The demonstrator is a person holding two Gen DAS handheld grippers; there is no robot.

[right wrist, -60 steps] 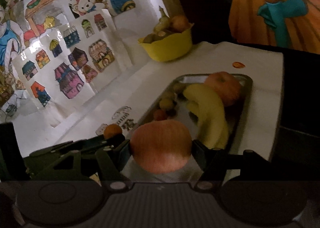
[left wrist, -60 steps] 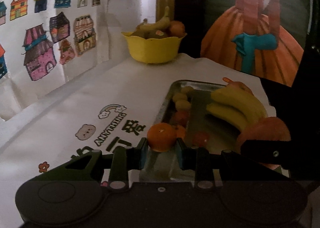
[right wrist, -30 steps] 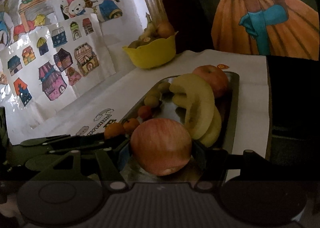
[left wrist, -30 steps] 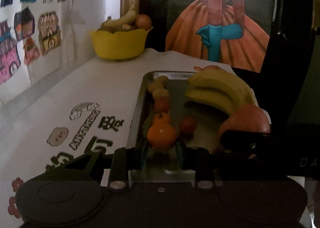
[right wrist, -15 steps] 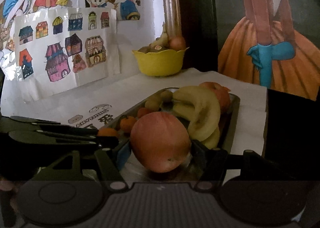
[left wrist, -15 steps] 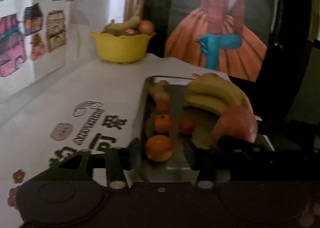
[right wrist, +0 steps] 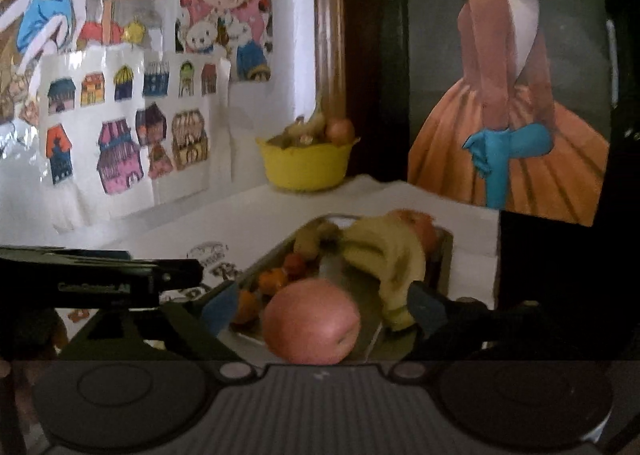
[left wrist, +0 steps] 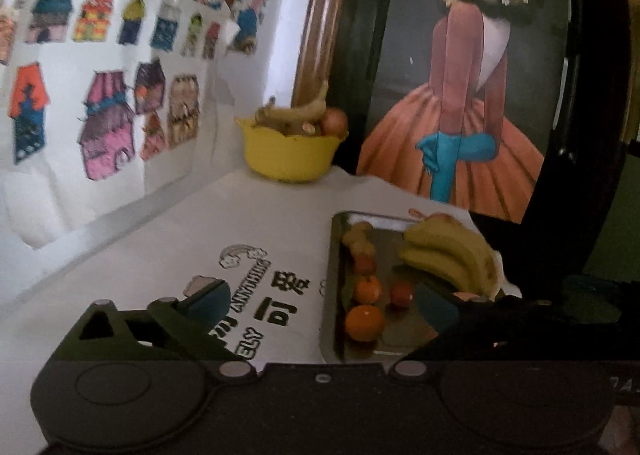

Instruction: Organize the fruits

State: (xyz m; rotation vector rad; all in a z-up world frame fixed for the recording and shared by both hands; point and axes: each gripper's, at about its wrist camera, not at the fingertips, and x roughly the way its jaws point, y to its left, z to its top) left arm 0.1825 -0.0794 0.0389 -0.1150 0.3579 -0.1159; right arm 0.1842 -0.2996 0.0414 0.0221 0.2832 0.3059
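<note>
A metal tray on the white table holds bananas, a row of small fruits and an orange at its near end. My left gripper is open and empty, drawn back above the tray's near left corner. In the right wrist view a red apple rests at the near end of the tray, beside the bananas. My right gripper is open, its fingers apart on either side of the apple.
A yellow bowl with a banana and other fruit stands at the back by the wall. Children's drawings hang on the left wall. A dark painting of a woman in an orange dress stands behind the table on the right.
My left gripper opened, left the orange in the tray and drew back and up. My right gripper opened wide, left the apple on the tray's near end and pulled back.
</note>
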